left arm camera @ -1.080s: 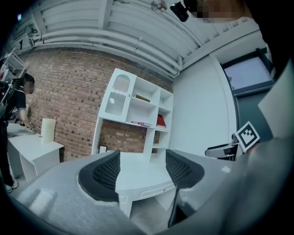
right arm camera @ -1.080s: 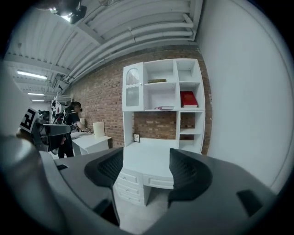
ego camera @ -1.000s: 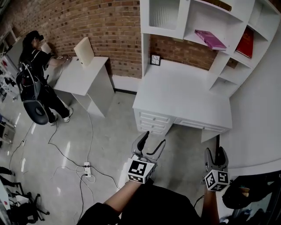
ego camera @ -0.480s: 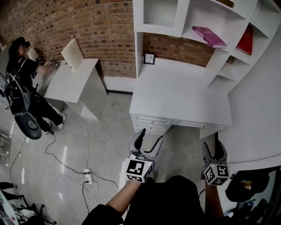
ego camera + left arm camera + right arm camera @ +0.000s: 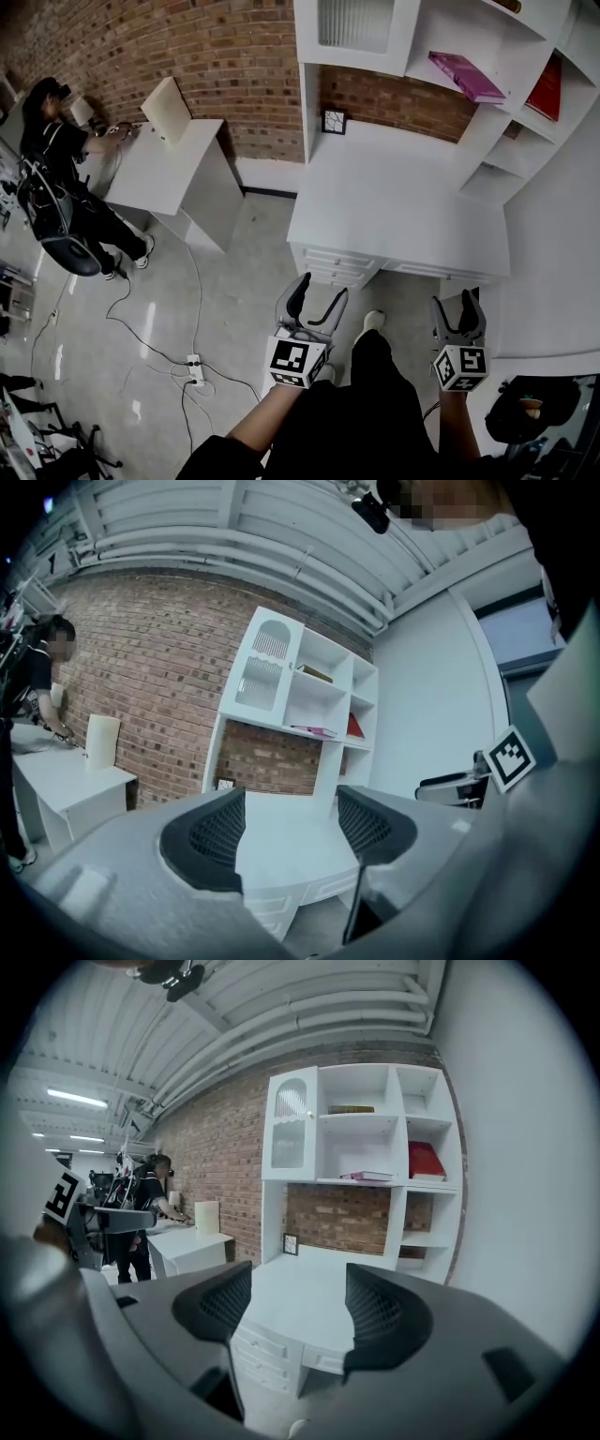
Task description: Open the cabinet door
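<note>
The cabinet door (image 5: pixel 354 23) is a white arched door with ribbed glass, shut, at the upper left of the shelf unit above the white desk (image 5: pixel 394 202). It also shows in the left gripper view as the cabinet door (image 5: pixel 261 666) and in the right gripper view as the cabinet door (image 5: pixel 289 1138). My left gripper (image 5: pixel 321 292) is open and empty, held low in front of the desk drawers (image 5: pixel 339 263). My right gripper (image 5: pixel 457 305) is open and empty too, near the desk's right front corner. Both are far below the door and touch nothing.
A pink book (image 5: pixel 466 75) and a red book (image 5: pixel 561 75) lie on the open shelves, and a small frame (image 5: pixel 335 121) stands on the desk. A person (image 5: pixel 56 141) works at a second white desk (image 5: pixel 178 155) on the left. Cables and a power strip (image 5: pixel 197 367) lie on the floor.
The view has shifted slightly and a shoe now shows on the floor by the desk front. Both grippers stay open and hold about the same place.
</note>
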### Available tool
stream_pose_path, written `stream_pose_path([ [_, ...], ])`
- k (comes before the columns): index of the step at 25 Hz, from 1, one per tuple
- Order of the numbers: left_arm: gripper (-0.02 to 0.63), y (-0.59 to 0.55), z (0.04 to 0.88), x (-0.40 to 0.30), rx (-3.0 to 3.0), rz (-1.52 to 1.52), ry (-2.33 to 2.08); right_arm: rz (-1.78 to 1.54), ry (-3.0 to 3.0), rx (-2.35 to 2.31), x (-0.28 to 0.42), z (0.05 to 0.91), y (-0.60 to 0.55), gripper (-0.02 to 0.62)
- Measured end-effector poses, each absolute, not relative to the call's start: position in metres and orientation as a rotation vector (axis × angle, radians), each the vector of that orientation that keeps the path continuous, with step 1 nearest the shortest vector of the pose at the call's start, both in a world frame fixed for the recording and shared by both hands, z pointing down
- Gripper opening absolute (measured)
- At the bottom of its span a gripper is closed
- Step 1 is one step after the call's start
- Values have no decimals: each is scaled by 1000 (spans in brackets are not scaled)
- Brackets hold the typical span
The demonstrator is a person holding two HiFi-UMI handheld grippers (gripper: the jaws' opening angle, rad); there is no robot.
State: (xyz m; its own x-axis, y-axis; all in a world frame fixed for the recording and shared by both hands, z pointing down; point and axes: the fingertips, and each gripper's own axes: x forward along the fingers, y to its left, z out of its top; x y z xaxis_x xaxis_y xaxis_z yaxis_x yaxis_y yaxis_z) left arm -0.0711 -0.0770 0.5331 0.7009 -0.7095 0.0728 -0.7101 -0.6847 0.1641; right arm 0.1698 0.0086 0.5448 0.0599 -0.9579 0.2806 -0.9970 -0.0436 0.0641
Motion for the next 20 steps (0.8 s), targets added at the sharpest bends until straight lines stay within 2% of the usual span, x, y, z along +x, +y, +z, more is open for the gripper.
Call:
stream_pose_path([
  [8, 299, -130, 529, -39, 2703, 33, -1221, 276, -2015, 2123, 214, 544, -49, 299],
  [20, 299, -218, 501, 61, 2766, 53, -1254, 291, -2076, 2160, 314, 537, -143, 299],
])
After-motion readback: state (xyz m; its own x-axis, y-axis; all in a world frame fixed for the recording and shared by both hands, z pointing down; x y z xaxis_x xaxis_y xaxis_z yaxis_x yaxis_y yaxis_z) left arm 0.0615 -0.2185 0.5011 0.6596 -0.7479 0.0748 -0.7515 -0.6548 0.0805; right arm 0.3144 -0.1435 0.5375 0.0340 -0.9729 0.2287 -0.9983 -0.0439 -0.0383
